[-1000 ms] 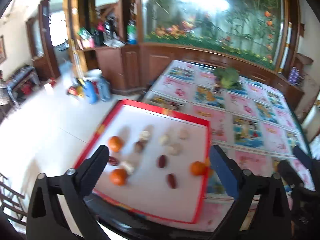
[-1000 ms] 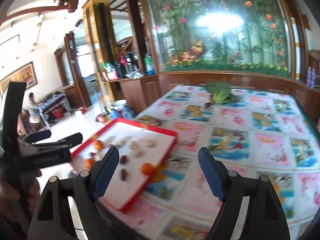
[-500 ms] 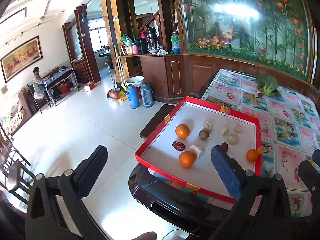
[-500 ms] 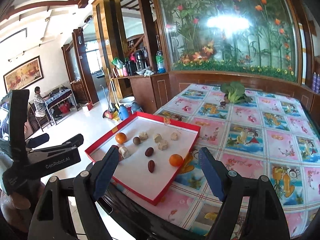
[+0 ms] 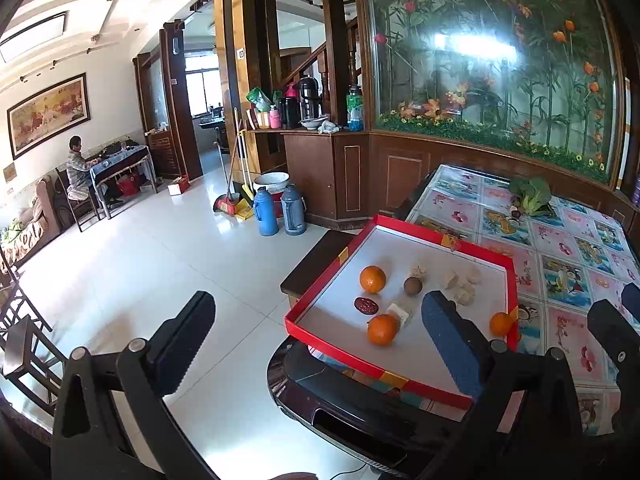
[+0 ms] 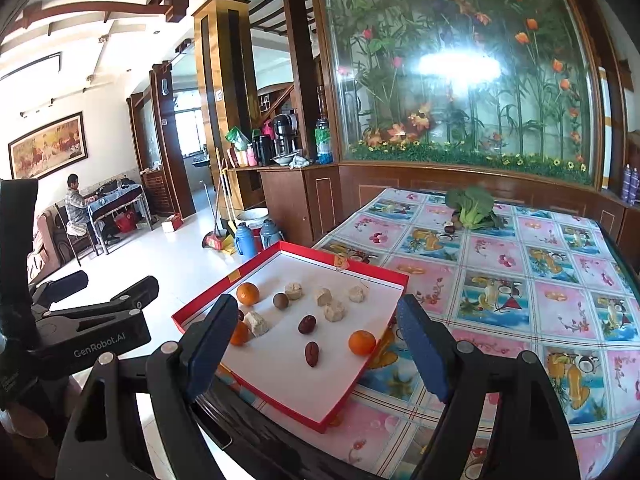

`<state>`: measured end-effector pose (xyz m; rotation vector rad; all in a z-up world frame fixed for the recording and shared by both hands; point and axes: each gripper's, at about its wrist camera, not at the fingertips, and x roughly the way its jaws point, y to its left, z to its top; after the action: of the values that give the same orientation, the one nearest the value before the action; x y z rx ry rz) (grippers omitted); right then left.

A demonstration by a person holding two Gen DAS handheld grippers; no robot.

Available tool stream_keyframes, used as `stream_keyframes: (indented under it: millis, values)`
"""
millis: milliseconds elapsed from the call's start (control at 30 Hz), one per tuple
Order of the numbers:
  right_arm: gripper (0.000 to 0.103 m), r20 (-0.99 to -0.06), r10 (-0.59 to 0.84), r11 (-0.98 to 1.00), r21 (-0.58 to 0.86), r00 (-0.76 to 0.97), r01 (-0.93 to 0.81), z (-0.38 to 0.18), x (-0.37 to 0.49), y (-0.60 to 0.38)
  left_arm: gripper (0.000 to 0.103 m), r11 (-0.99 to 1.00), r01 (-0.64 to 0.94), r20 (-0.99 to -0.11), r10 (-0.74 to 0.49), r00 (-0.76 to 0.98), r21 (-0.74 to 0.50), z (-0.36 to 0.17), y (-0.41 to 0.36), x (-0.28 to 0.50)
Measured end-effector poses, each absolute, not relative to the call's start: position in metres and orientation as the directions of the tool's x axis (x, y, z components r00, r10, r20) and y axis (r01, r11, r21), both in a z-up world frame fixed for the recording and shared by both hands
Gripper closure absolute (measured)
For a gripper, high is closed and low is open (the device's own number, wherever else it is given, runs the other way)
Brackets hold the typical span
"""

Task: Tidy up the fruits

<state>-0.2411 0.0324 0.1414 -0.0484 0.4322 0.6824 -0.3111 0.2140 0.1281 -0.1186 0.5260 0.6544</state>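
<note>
A red tray (image 6: 360, 268) with a white floor lies at the table's near left corner. It holds three oranges (image 6: 361, 342), two dark red dates (image 6: 307, 324), a brown round fruit (image 6: 280, 301) and several pale chunks (image 6: 334, 311). My right gripper (image 6: 316, 348) is open in front of the tray, short of the fruit, with nothing between its pads. My left gripper (image 5: 316, 340) is open too, off the table's left corner; the tray (image 5: 472, 246) and an orange (image 5: 383, 329) lie beyond its right finger (image 5: 448, 336). In the right wrist view the left gripper (image 6: 100, 320) hangs over the floor.
A leafy green vegetable (image 6: 472, 204) lies at the far side of the patterned tablecloth (image 6: 520, 280). Two blue flasks (image 5: 266, 212) stand on the tiled floor left of the table. A dark chair (image 5: 20, 340) is at the near left. A person (image 5: 76, 168) sits at a far desk.
Both grippers have drawn back from the tray. The left one swung left, so the floor now fills its view and the tray sits to its right. The fruit has not moved.
</note>
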Motion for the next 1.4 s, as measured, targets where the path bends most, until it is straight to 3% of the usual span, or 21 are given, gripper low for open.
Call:
stream_keyframes:
  millis: [867, 1400]
  values:
    - [0.022, -0.446, 0.565, 0.797, 0.079, 0.694, -0.599, 0.118, -0.220, 0.067, 0.000, 0.811, -0.581, -0.437, 0.548, 0.714, 0.067, 0.111, 0.229, -0.310]
    - [0.022, -0.493, 0.560, 0.787, 0.067, 0.666, -0.613, 0.106, -0.179, 0.110, 0.000, 0.810, -0.583, -0.464, 0.543, 0.700, 0.069, 0.105, 0.261, -0.278]
